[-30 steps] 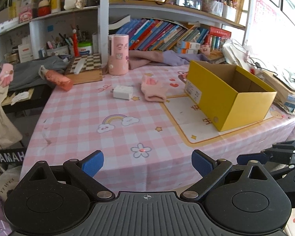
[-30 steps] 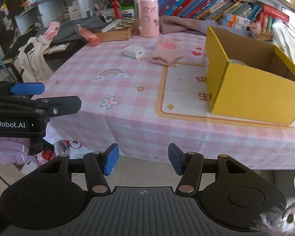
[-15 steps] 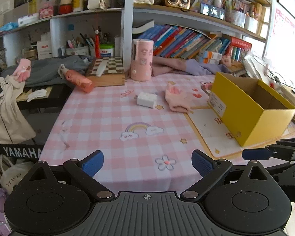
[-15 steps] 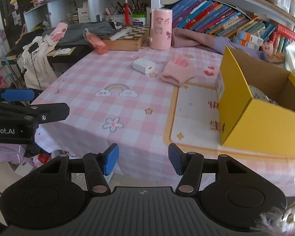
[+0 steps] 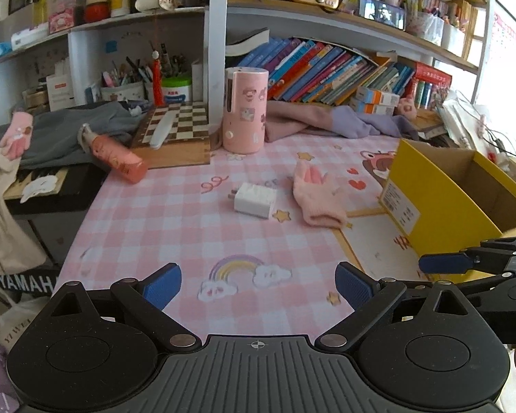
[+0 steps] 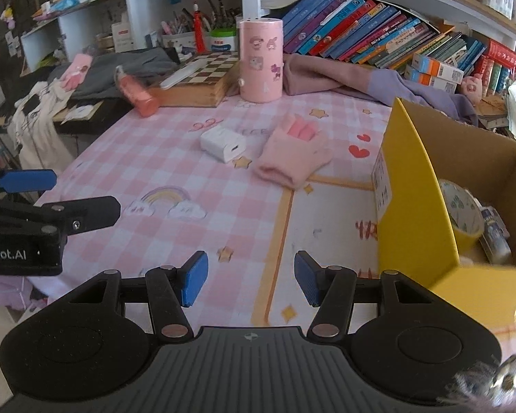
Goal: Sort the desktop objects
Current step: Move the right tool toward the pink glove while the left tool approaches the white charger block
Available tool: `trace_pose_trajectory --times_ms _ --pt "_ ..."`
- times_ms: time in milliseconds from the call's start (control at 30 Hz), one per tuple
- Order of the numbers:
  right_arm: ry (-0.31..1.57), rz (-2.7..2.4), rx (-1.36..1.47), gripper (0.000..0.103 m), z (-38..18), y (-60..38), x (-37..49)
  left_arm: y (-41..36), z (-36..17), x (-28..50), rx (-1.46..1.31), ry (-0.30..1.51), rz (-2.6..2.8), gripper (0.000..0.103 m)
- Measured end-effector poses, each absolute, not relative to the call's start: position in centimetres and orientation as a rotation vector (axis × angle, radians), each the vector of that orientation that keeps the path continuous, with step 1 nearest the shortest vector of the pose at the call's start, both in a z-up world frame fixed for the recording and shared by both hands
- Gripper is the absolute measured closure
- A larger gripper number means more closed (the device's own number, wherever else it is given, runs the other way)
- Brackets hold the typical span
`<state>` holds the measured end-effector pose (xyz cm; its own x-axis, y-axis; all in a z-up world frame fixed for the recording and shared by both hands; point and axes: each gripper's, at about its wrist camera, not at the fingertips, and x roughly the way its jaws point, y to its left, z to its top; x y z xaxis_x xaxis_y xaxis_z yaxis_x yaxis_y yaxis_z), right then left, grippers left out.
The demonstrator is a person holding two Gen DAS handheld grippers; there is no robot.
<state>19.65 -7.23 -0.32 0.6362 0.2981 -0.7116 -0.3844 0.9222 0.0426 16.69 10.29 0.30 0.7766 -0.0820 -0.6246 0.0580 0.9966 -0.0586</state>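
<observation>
Clearly, two loose things remained on the pink checked tablecloth (image 5: 161,227): a white charger (image 5: 254,200) and, just beside it, a pink glove (image 5: 318,196) lying flat, its cuff toward the cameras and its fingers toward the shelves. The yellow box (image 6: 419,213) stood near the glove, open at the top, with a roll of tape (image 6: 462,211) and some small items already inside, so I judged it to be the place for sorted things. The charger looked light, hard and smooth, maybe a little slippery; I would take it across its two flat sides, away from the metal prongs. The glove seemed soft and very light, and it would fold when pinched; the thicker cuff or the middle of the palm should give the best hold, pressed down to the cloth before closing. A pink cylinder case (image 5: 246,110) stood upright farther back, and a pink bottle (image 5: 115,156) lay on its side at the far corner. The left gripper (image 5: 258,284) was wide apart and held nothing, hovering over the rainbow print. The right gripper (image 6: 251,280) was about half apart, also with nothing between its pads, above the near edge of the table, touching no object.
</observation>
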Motion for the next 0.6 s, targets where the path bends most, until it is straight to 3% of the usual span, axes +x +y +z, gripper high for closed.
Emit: trace_pose_trajectory --times_ms 600 --pt "0.863 0.415 -0.044 0.050 -2.0 -6.5 30.9 10.4 -0.5 26.7 -0.006 0.709 -0.014 0.005"
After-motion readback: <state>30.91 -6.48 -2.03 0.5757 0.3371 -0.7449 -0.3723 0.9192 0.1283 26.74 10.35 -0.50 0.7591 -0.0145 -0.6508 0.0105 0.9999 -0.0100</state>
